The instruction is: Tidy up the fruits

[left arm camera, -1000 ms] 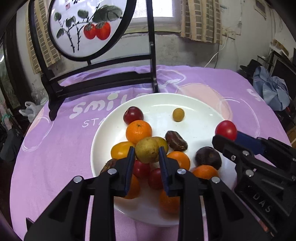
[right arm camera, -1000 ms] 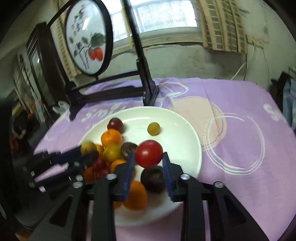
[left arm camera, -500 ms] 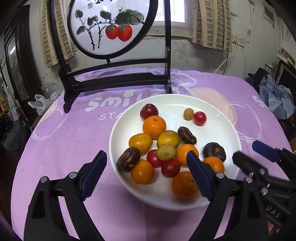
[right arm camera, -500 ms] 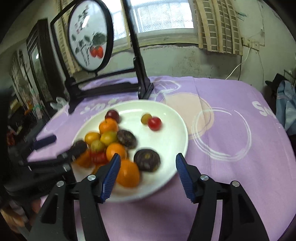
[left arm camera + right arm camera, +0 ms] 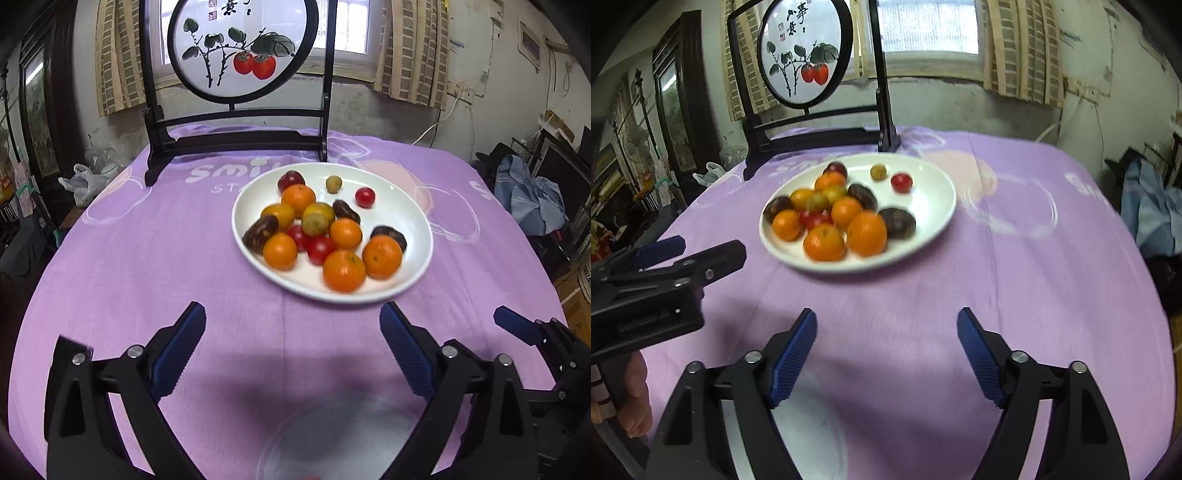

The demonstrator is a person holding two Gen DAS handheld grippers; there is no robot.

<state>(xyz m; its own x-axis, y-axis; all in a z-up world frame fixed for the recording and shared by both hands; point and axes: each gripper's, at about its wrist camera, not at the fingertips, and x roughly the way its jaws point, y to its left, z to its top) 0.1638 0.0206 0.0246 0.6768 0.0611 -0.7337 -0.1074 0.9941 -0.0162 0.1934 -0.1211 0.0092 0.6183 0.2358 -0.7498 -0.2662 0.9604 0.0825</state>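
The left gripper [image 5: 291,317] hangs over bare purple tablecloth [image 5: 147,258] short of the near rim of the white plate [image 5: 413,218]; its blue-padded jaws have just been opening and now stand wide apart with nothing between them. The right gripper [image 5: 886,325] is in the same condition: jaws just spread, wide apart, only cloth in the gap, and the plate well ahead of its tips. In the right wrist view the left gripper shows at the left edge of the table, with a hand [image 5: 635,398] wrapped round its handle.

All the fruit lies on the plate, which sits toward the far side of the round table, just in front of the black stand of a round painted screen [image 5: 242,48]. Most of it is heaped on the plate's left and near half: several oranges [image 5: 343,271], small yellow and red tomatoes, and some dark brown fruits, touching one another. Two pieces lie apart from the heap near the plate's far edge: a small greenish-yellow fruit [image 5: 333,183] and, just beside it to the right, a red cherry tomato [image 5: 365,196].

At the table's near edge, below the left gripper, lies a blurred clear round dish [image 5: 332,435]; what it holds cannot be made out.
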